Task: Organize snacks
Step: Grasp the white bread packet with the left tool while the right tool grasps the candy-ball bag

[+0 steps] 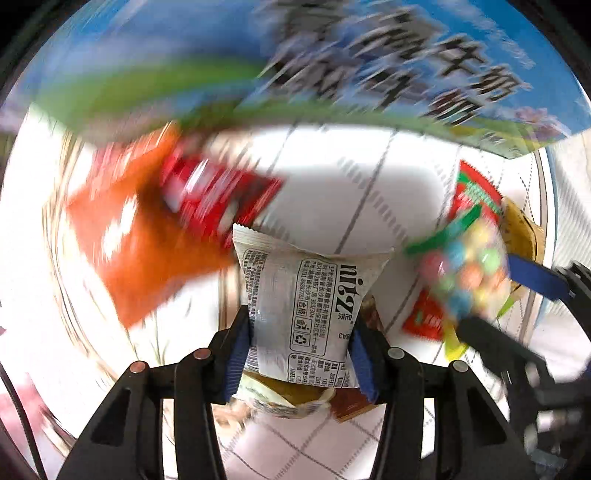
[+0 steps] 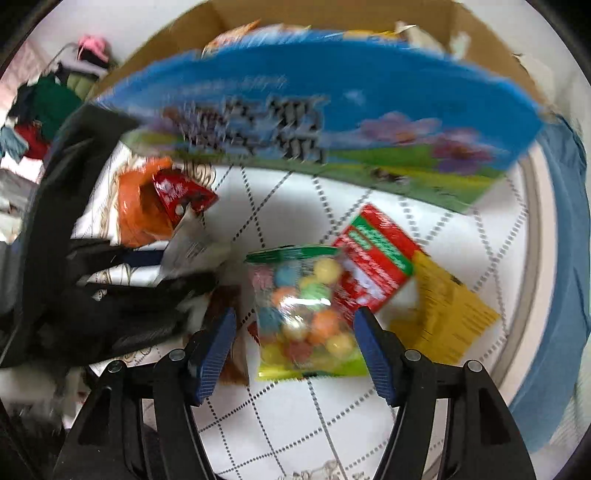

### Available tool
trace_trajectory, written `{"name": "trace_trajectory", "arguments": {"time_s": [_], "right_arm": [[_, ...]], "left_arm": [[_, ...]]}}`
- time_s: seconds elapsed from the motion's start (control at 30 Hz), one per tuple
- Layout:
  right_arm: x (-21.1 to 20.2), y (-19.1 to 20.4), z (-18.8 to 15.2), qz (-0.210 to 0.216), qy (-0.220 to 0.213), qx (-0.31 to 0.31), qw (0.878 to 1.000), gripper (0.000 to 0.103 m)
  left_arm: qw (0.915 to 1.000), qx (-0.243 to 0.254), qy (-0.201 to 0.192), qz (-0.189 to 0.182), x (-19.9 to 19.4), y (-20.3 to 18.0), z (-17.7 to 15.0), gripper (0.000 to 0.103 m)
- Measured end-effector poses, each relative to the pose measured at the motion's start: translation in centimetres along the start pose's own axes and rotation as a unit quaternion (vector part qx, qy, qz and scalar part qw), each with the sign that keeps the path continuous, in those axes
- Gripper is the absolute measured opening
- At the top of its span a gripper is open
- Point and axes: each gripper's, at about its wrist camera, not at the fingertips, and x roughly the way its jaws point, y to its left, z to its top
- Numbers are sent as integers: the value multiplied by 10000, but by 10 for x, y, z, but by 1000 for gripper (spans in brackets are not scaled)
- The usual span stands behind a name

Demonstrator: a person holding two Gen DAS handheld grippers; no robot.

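My left gripper (image 1: 301,356) is shut on a white snack packet (image 1: 306,295) with black print; both blue pads press its sides. The packet looks sharp while everything around it is smeared. My right gripper (image 2: 295,347) stands open over a clear bag of coloured candy balls (image 2: 306,314). The bag lies between the fingers, with a gap at the left pad. In the left wrist view the right gripper (image 1: 487,295) and the candy bag (image 1: 465,266) appear at the right. The white packet (image 2: 188,243) shows blurred at the left of the right wrist view.
A blue milk carton box (image 2: 332,110) stands at the back, with an open cardboard box (image 2: 184,29) behind it. Orange (image 2: 140,206), red (image 2: 181,192), red-green (image 2: 376,258) and yellow (image 2: 450,310) packets lie on the white checked cloth (image 2: 295,406). More packets (image 1: 280,402) lie under the held one.
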Motion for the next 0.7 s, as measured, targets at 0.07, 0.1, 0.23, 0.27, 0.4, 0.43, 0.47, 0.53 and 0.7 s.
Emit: {"name": "trace_trajectory", "arguments": {"time_s": [0.07,0.1,0.23,0.27,0.4,0.43,0.47,0.53,0.7], "right_arm": [[12,4,3,-169,80,-5,9998,62],[16,5,3,-235,110,76,9996,55],[17,-10,-7,-60,268,911,9955,55],[16,-16,-13,115,316,1174,9925,55],[18,-29,-41,559,415,1810,9810,56],[17,-30,-43,553,384,1841,9806,57],[16,-30,-50,531,367,1837,9809,61],[16,-31,-55,493,367,1850,9808,62],[39,-6,-46,275,357,1799,9827,62]], "left_arm": [[9994,-329,22,-144,4,14,-11,46],[9988,-437,30,-213,5,18,-14,47],[9979,-544,27,-349,10,31,-15,49],[9977,-558,18,-375,16,40,-18,54],[9956,-735,154,-563,33,57,-22,55],[9953,-759,150,-590,34,59,-21,55],[9951,-771,142,-597,34,61,-22,55],[9954,-755,133,-573,33,65,-18,55],[9965,-729,15,-414,10,43,-13,52]]}}
